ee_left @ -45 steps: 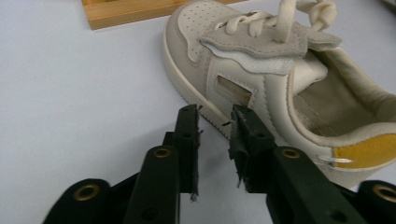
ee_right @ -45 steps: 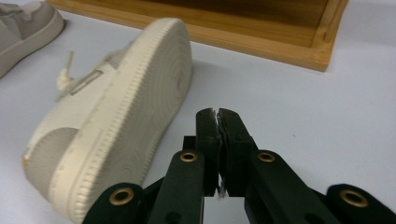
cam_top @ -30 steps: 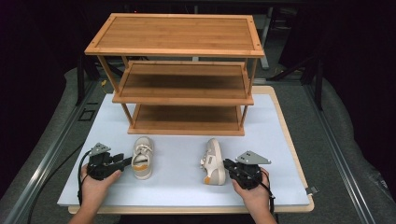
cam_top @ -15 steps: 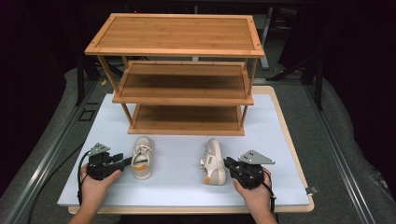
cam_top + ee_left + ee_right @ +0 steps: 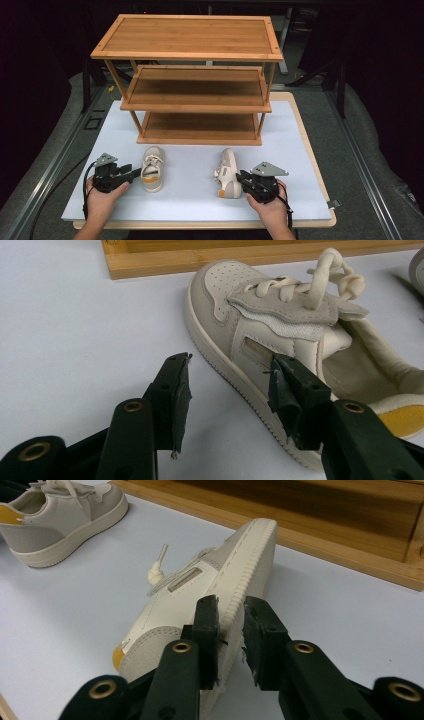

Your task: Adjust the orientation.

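Below the wooden rack, two shoes lie on the desk. Right gripper jaws pinch the tipped shoe by its stiff sole edge; left gripper jaws stand apart beside the upright shoe, probably light, best taken at the firm heel collar.

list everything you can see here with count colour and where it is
shoe rack: 1, brown wood, three tiers, far half of the table, all shelves bare
left shoe: 1, cream and grey with yellow heel patch, upright on its sole, in front of the rack, left side
right shoe: 1, same colours, tipped on its side, in front of the rack, right side
mat: 1, white, covering the tabletop
table: 1, light wood edge showing round the mat
hands: 2, at the near edge, each holding a claw
left claw: 1, black, open beside the left shoe
right claw: 1, black, jaws either side of the right shoe's sole edge
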